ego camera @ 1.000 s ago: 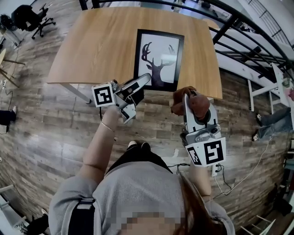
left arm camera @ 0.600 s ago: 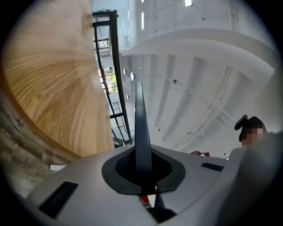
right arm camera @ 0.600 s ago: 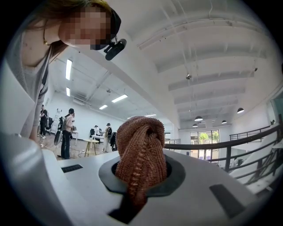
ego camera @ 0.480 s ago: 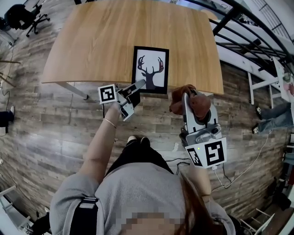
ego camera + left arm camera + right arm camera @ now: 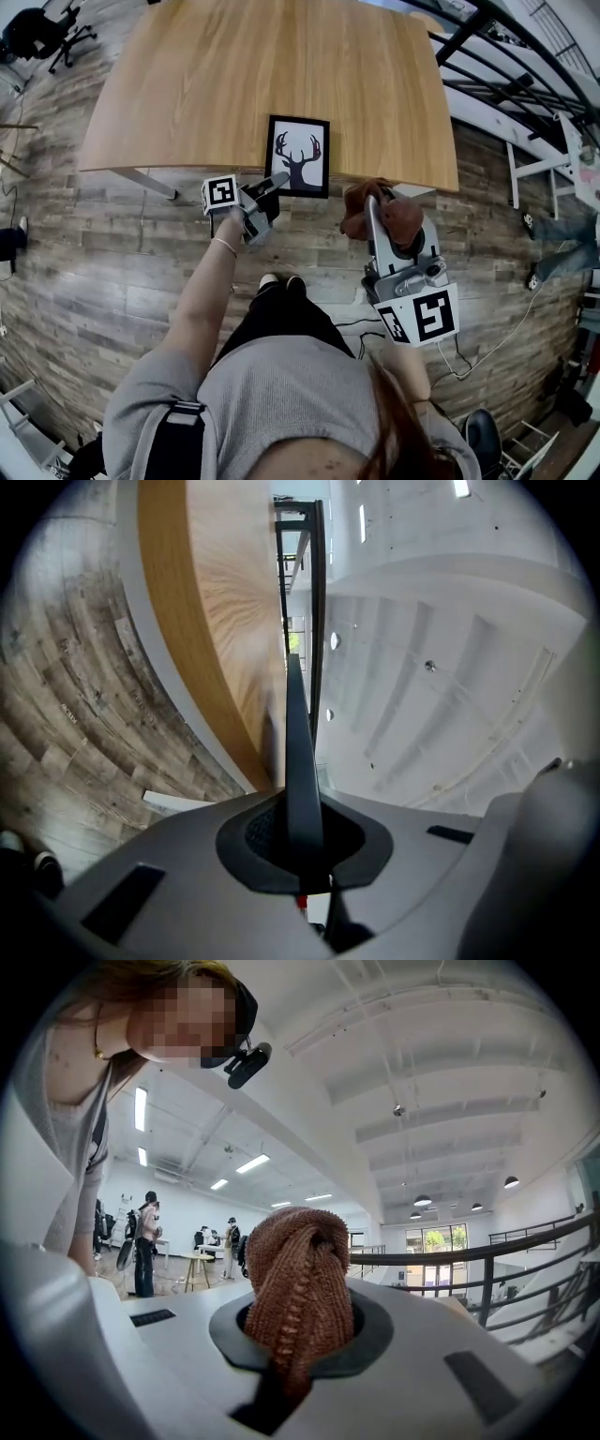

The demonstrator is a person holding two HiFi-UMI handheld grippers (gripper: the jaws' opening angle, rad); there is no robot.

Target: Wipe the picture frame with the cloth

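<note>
Picture frame point(image 5: 298, 156), black-edged with a deer silhouette, sits at the near edge of the wooden table point(image 5: 216, 75); whether it rests fully on the wood cannot be told. Left gripper point(image 5: 278, 177) has its jaws pressed together, pinching the frame at its lower left corner. Right gripper point(image 5: 377, 201) is clamped on a bunched brown knitted cloth point(image 5: 406, 217), held off the table's front edge, to the right of the frame and apart from it, above the plank floor point(image 5: 112, 272).
</note>
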